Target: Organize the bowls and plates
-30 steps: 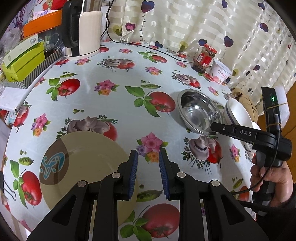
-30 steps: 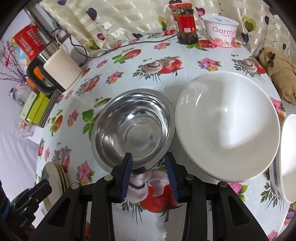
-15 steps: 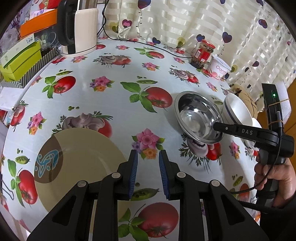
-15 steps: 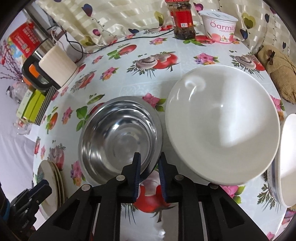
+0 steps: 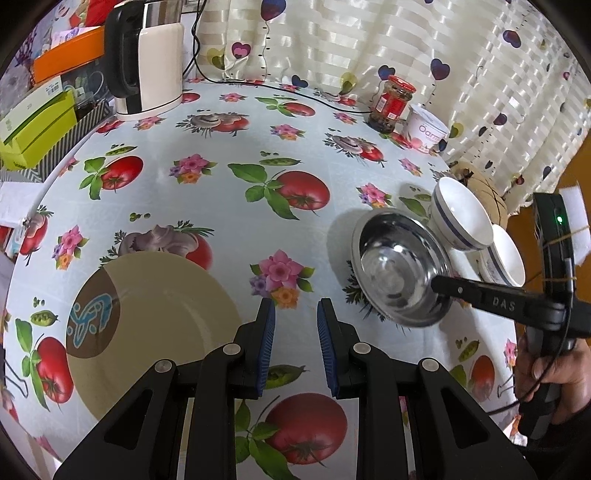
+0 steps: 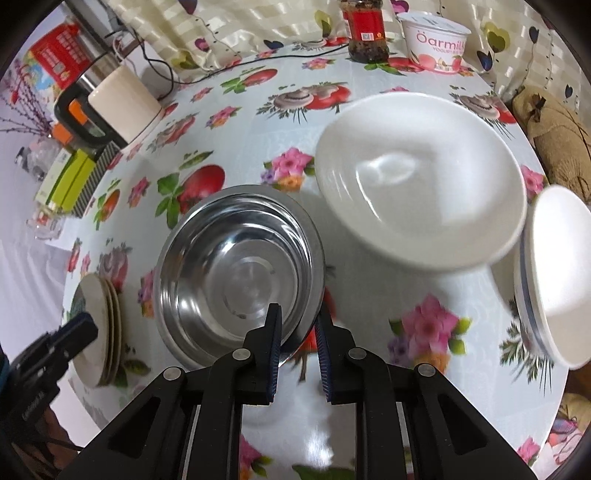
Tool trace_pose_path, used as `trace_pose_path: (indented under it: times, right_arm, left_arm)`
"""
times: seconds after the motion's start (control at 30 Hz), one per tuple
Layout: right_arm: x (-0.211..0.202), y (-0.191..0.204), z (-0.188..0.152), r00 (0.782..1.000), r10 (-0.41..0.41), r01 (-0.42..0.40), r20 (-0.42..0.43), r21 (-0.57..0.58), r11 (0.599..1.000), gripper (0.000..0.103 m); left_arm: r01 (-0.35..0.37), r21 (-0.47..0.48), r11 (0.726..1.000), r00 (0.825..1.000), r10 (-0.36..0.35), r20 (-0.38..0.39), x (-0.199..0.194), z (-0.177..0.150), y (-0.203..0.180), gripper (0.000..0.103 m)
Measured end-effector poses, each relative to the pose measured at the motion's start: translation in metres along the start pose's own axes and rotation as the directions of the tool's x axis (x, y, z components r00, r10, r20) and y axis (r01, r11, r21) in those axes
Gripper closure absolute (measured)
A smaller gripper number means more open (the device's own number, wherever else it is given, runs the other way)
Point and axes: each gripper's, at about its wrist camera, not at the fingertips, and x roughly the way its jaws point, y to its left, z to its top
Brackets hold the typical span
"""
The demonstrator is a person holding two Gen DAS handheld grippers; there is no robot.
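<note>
Right wrist: tongs (image 6: pixel 298 325) pinch empty steel bowl (image 6: pixel 236 277).

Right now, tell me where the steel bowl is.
The steel bowl sits mid-table in the right wrist view, its near rim clamped in the right tongs, with the stacked beige plates to its left and the large white bowl to its right.

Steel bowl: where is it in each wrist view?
Left wrist: round stainless steel bowl right of centre, right gripper on its near rim.
Right wrist: lower centre, rim between the fingers.
Shared landmark: red-lidded glass jar by the curtain.
</note>
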Motion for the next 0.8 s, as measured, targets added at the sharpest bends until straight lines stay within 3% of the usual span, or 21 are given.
trace_pose_path:
  times: [0.8]
  right_arm:
    - [-0.014, 0.001, -0.038, 1.0, 0.027, -0.028, -0.015, -0.012, 1.0, 0.085]
  left_arm:
    - [0.006, 0.041, 0.999, 1.0, -0.006, -0.001, -0.01, -0.013, -0.017, 0.078]
